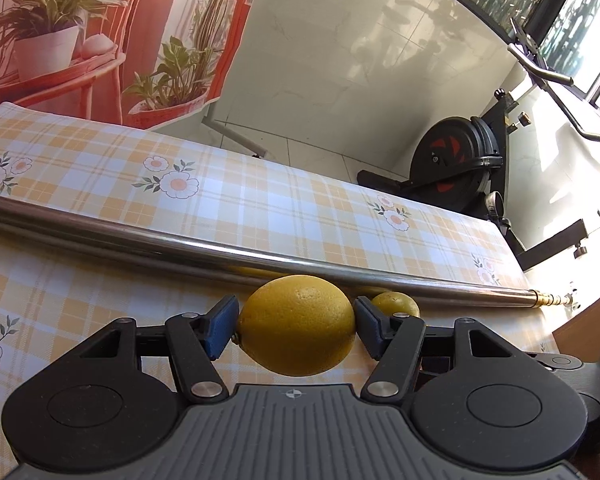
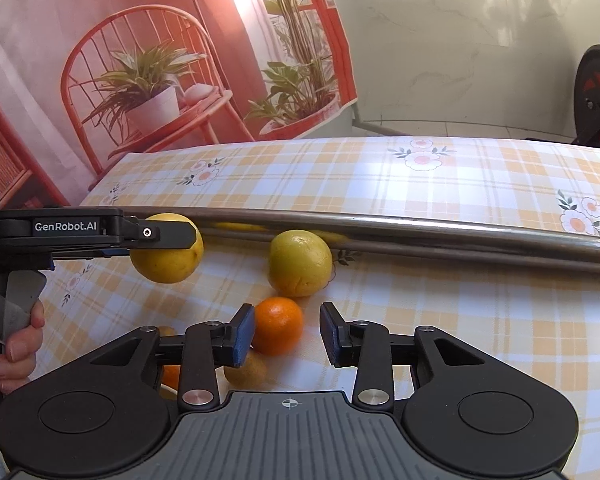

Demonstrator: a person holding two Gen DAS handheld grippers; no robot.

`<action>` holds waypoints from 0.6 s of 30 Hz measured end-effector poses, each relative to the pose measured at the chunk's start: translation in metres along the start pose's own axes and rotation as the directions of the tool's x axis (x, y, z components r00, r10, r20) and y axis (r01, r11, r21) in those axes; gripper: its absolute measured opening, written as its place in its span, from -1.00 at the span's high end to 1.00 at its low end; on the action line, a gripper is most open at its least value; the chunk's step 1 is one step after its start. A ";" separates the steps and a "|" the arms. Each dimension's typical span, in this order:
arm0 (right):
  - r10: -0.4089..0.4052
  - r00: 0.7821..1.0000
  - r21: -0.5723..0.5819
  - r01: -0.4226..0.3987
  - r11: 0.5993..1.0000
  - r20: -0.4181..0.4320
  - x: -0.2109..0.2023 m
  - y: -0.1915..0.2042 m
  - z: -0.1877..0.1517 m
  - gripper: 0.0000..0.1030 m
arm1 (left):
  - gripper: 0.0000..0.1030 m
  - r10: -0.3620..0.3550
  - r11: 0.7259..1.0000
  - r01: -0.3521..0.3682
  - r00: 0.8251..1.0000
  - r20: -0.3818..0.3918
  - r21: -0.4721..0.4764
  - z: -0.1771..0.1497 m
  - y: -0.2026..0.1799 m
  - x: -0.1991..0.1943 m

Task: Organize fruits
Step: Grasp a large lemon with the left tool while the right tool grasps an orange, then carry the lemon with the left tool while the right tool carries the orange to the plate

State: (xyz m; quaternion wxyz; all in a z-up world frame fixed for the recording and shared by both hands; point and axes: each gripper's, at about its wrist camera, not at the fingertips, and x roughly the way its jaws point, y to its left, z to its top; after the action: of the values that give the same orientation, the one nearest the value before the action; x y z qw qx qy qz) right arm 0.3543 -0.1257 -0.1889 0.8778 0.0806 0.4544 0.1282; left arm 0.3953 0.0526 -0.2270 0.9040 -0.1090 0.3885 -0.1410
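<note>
On the bench (image 2: 460, 320), checked yellow cloth with flower prints, a steel pole (image 2: 420, 232) lies across from left to right. Far left, the left hand-held gripper (image 1: 296, 322) pinches a big lemon (image 1: 296, 326) between its blue pads (image 1: 220, 326), one pad on each side. From the right wrist view the same lemon (image 2: 166, 264) hangs clear of the cloth, just in front of the pole, with the person's hand (image 2: 16, 344) on the grip below. Next along, a second lemon (image 2: 300, 262) sits on the cloth close to the pole; in the left wrist view it peeks out (image 1: 398, 303) behind the right pad. In front of it, an orange (image 2: 278, 326) rests on the cloth, with a smaller brownish fruit (image 2: 246, 370) right against it, lower left. Another bit of orange fruit (image 2: 171, 374) shows behind the gripper linkage, mostly hidden. The right hand-held gripper (image 2: 287, 332) is spread, pads apart, left pad just beside the orange, nothing held. An exercise bike (image 1: 456, 164) stands beyond the bench, far right.
</note>
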 end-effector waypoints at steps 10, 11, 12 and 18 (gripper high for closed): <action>-0.034 0.998 -0.015 0.033 0.999 -0.046 0.020 0.012 -0.002 0.37 | -0.27 -0.026 0.996 0.023 0.999 0.029 0.086 -0.015 -0.013 -0.041; -0.038 0.998 -0.015 0.037 0.999 -0.041 0.019 0.012 -0.004 0.37 | -0.27 -0.027 0.995 0.024 0.999 0.027 0.099 -0.017 -0.015 -0.043; -0.044 0.998 -0.018 0.043 0.999 -0.034 0.017 0.012 -0.005 0.37 | -0.27 -0.028 0.994 0.025 0.999 0.025 0.110 -0.019 -0.017 -0.045; -0.047 0.998 -0.022 0.048 0.999 0.030 -0.009 0.017 -0.007 0.37 | -0.27 -0.053 0.987 0.049 0.998 0.021 0.156 -0.027 -0.026 -0.060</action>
State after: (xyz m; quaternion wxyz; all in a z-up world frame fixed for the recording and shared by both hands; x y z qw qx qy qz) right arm 0.3408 -0.1125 -0.1819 0.8881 0.0618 0.4417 0.1113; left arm 0.3316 0.0460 -0.1970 0.9107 -0.0497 0.3620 -0.1925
